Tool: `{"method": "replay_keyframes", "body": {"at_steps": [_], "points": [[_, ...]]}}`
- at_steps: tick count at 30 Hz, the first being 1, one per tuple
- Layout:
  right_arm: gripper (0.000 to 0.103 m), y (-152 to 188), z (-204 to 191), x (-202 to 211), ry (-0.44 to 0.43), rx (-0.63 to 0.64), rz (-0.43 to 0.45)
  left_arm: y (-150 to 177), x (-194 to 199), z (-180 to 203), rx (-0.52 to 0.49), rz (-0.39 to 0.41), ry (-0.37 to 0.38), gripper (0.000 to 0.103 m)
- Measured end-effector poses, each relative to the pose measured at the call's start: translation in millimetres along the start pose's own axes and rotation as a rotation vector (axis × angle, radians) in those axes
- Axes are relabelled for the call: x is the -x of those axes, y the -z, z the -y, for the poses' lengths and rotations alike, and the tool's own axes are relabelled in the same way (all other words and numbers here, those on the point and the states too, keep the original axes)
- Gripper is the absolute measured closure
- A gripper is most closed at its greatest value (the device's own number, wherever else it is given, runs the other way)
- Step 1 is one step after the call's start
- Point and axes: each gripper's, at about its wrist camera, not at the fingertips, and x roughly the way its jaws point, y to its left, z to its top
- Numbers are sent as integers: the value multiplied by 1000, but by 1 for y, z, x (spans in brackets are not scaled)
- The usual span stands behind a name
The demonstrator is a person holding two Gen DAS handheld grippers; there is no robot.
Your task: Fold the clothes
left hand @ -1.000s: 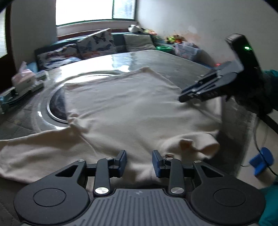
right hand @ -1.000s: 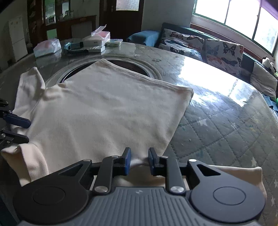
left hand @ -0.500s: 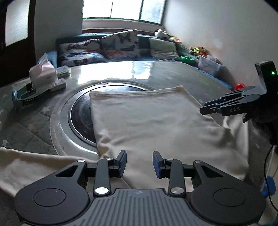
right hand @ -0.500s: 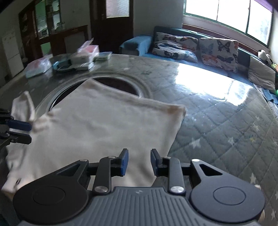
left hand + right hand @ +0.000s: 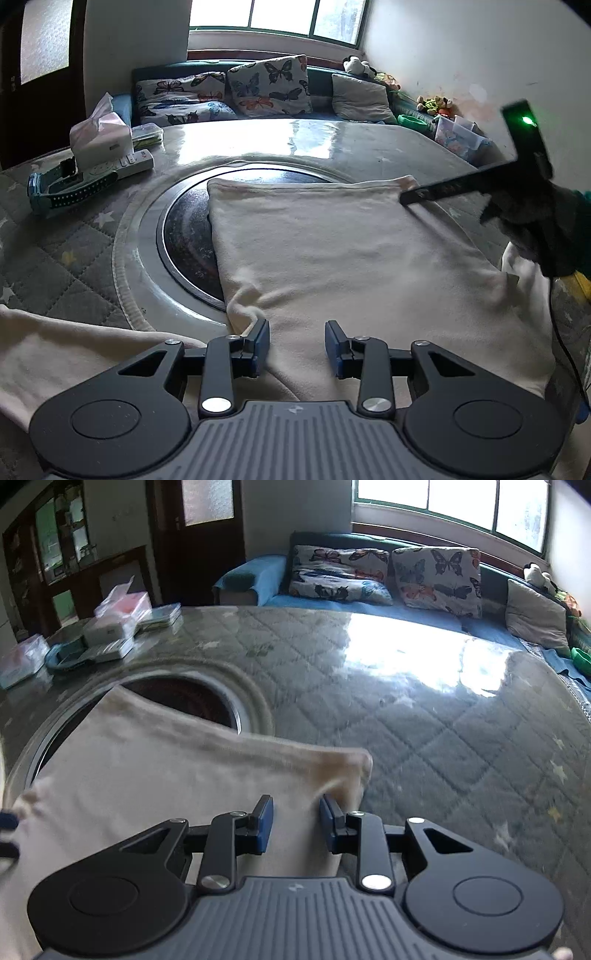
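Note:
A cream shirt (image 5: 347, 254) lies flat on the round quilted table (image 5: 424, 720), partly over the dark round centre plate (image 5: 184, 236). One sleeve (image 5: 74, 350) spreads out to the near left. My left gripper (image 5: 297, 332) hovers open over the shirt's near edge, next to a small fold, and only flat cloth shows under the gap. My right gripper (image 5: 295, 808) stands open above the shirt's far right corner (image 5: 354, 764), which is blurred. In the left wrist view the right gripper (image 5: 410, 195) shows side-on at that corner, held by a gloved hand (image 5: 535, 225).
A tissue box (image 5: 99, 136), a white remote (image 5: 129, 164) and a blue-black strap (image 5: 62, 184) sit at the table's far left. A sofa with butterfly cushions (image 5: 436, 576) runs behind the table. A black cable (image 5: 557, 332) hangs off the right edge.
My right gripper has travelled from the shirt's near side to its far right corner, jaws slightly wider. My left gripper has shifted left along the near edge and rolled level.

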Motion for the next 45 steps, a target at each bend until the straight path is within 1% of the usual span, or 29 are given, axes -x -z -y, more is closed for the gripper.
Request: {"method": "replay_keyframes", "body": {"at_steps": [4,10,13,16,20,21,25,29,32,35,38,41,45], "points": [[75,-12,-2,-15,16,6,14,0,-1,0,-10,7,-2,67],[74,-26,-7,-31,40,64,26,-1,1,0,3,8,-4,67],[74,-27,-6,-23,39,72,21,-1,6,9,-11,11,-5,66],[74,-21,-9,-5,10,83,17,1,13,22,-41,21,12,66],[72,-4,-22,29,-54,133,10,8,25,45,-94,28,61,66],[69,3,-27,38,-74,154,5,11,27,51,-108,27,71,65],[68,34,-55,73,-150,251,-13,25,36,72,-158,23,107,65],[66,68,-83,99,-224,323,-33,41,41,85,-216,17,118,65],[65,91,-102,115,-276,355,-35,49,43,87,-236,7,124,65],[65,107,-117,121,-302,383,-45,53,45,84,-224,7,112,65],[65,119,-128,120,-297,416,-50,52,51,76,-187,21,90,63],[65,115,-131,127,-292,443,-27,50,63,62,-131,53,53,59],[65,103,-136,135,-322,436,18,49,73,31,-22,84,-46,58]]}}
